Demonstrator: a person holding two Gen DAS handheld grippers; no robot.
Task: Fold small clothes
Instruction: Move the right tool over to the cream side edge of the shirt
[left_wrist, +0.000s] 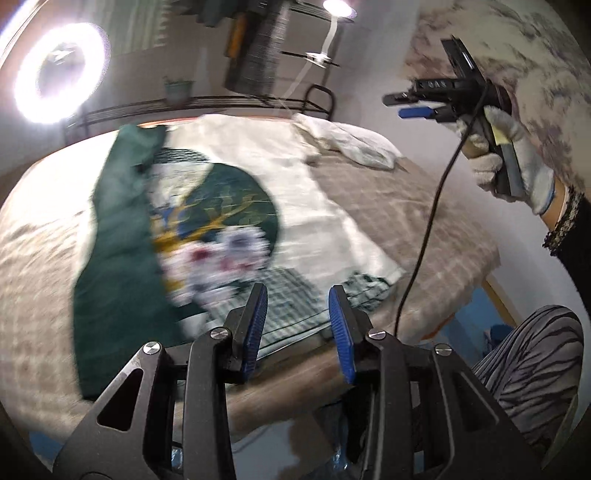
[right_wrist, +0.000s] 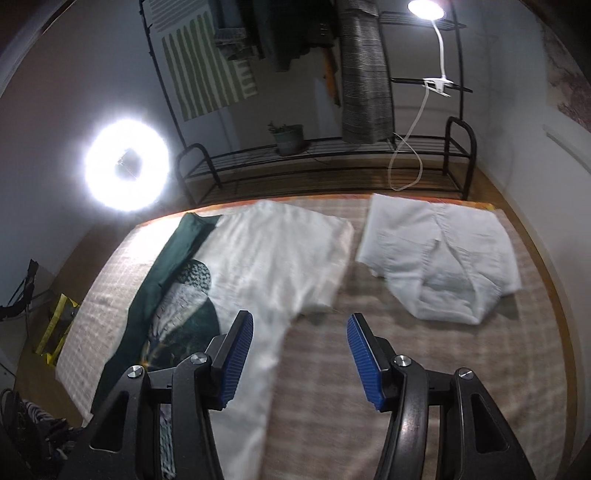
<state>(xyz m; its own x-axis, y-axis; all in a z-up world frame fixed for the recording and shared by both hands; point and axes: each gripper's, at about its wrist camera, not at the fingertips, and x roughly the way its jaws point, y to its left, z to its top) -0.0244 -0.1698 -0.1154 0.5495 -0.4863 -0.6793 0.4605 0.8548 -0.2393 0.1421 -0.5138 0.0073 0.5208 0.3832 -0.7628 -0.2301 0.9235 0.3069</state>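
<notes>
Item: dark green and white printed small garment (right_wrist: 258, 258), lying spread on the beige checked bed cover (right_wrist: 388, 369), partly folded by the look of it; white crumpled garment (right_wrist: 436, 258) sitting apart beside it, near the far edge. Left gripper (left_wrist: 297, 317) hovering over the print's near hem, jaws apart, nothing betw. them. Right gripper (right_wrist: 299, 350) hanging above, jaws spread, empty. Step in hand, prob.: regrasping betw. folds. Next move is calling for both grippers pinching an edge and carrying it across.

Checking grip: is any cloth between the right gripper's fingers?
No: the right gripper has blue fingers apart, nothing between them.
</notes>
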